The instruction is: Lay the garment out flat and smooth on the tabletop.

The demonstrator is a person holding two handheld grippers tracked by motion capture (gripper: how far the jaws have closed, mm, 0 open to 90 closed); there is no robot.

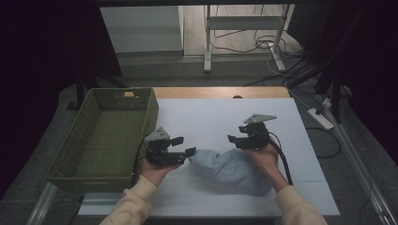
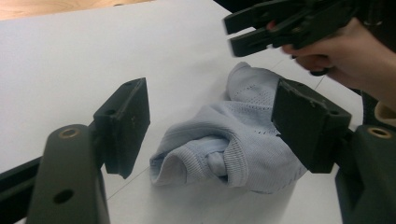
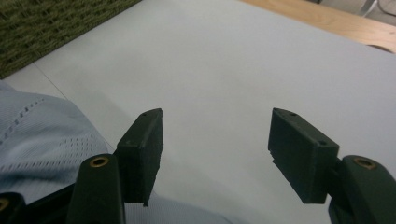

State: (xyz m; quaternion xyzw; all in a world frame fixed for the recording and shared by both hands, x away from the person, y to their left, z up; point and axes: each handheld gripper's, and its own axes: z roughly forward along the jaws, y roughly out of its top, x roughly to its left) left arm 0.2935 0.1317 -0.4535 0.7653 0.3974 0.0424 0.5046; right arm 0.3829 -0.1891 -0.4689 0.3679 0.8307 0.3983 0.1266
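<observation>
A light blue knitted garment (image 1: 230,171) lies crumpled on the white table top (image 1: 211,112) near its front. My left gripper (image 1: 184,145) stands open at the garment's left end. In the left gripper view the bunched cloth (image 2: 243,140) lies just beyond and between the wide-apart jaws of that gripper (image 2: 210,116), and neither pad presses on it. My right gripper (image 1: 236,133) hovers open over the garment's far right side and points left. Its jaws (image 3: 217,140) have only bare table between them, with the blue cloth (image 3: 42,135) at the lower left.
A green woven basket (image 1: 152,112) stands along the table's left side; its inside looks empty. A strip of wooden table (image 1: 220,92) shows behind the white sheet. On the floor beyond are cables, a power strip (image 1: 321,118) and a metal stand.
</observation>
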